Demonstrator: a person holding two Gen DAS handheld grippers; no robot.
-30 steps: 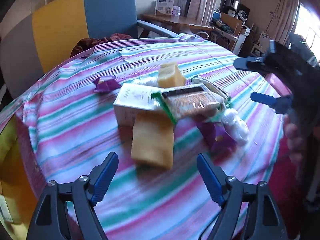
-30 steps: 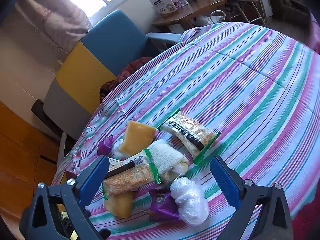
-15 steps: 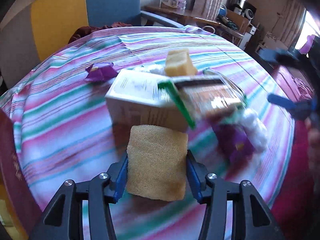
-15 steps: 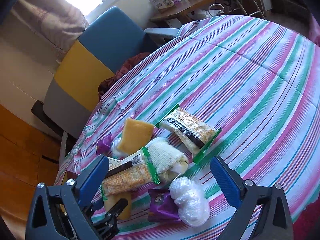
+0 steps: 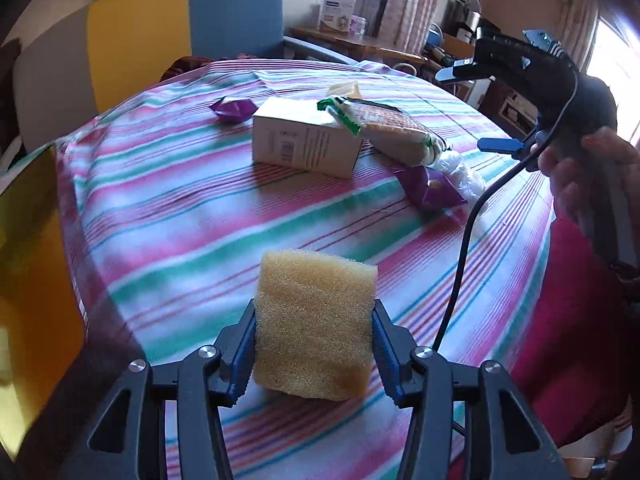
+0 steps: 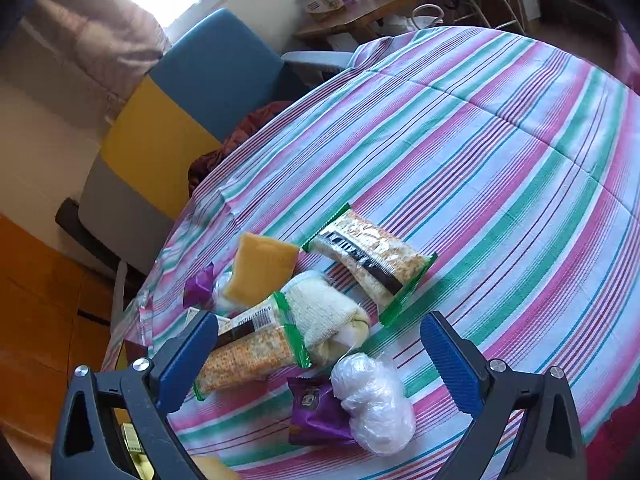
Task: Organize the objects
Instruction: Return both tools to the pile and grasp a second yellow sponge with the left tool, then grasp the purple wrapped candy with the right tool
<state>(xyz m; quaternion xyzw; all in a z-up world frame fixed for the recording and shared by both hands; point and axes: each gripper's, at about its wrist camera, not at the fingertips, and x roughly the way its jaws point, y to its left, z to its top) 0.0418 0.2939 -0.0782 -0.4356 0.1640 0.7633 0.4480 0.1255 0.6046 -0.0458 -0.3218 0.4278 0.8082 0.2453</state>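
My left gripper is shut on a yellow sponge, its blue pads pressing both sides, near the front of the striped tablecloth. Further back lies the pile: a white box with a cracker pack leaning on it, a purple packet and a clear plastic bundle. My right gripper hangs open above the pile with nothing between its fingers. Under it lie a second sponge, two cracker packs, a white cloth roll, a purple packet and the plastic bundle.
A lone purple packet lies left of the box. A blue and yellow armchair stands behind the table, with a wooden desk beyond. A person's hand holds the right gripper at the right edge, its cable hanging down.
My left gripper went from open to shut on the sponge, then drew it back out of the pile toward the table's front. The right gripper stayed put.
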